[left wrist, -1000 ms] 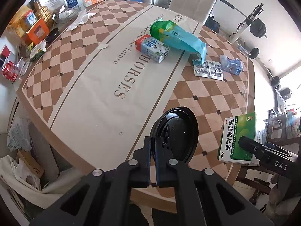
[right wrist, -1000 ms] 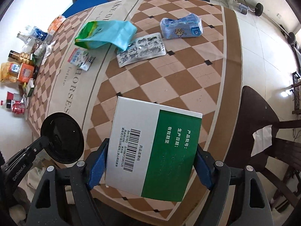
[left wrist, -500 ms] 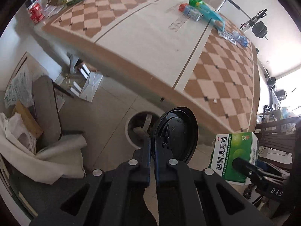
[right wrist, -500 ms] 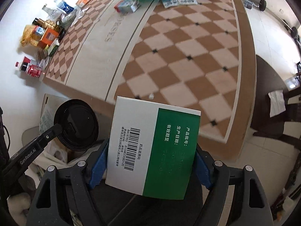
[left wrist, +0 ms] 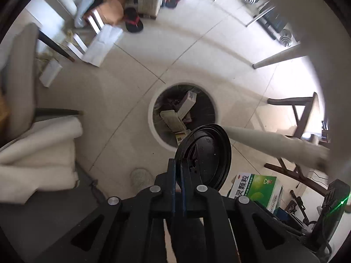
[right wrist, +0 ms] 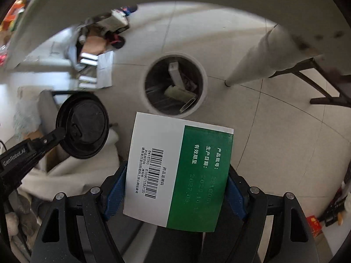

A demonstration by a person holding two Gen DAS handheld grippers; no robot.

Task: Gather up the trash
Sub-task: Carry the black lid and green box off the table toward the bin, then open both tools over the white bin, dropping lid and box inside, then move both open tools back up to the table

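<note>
My left gripper (left wrist: 178, 171) is shut on the rim of a black plastic cup lid (left wrist: 206, 155) and holds it above the floor, just short of a round white trash bin (left wrist: 153, 122) with boxes inside. The lid (right wrist: 82, 125) and left gripper also show in the right wrist view. My right gripper (right wrist: 175, 182) is shut on a white and green medicine box (right wrist: 177, 171), held in the air near the same bin (right wrist: 203, 74). The box also shows in the left wrist view (left wrist: 256, 188).
I am below the table edge, over a tiled floor. A white table leg (right wrist: 252, 63) stands right of the bin. A dark wooden chair frame (left wrist: 300, 114) is at the right. A grey chair (left wrist: 19, 76), white cushions (left wrist: 39, 149) and scattered boxes (left wrist: 98, 41) lie at the left.
Both grippers have swung down from the tabletop to face the floor and the trash bin. The lid and the medicine box stay held as before.
</note>
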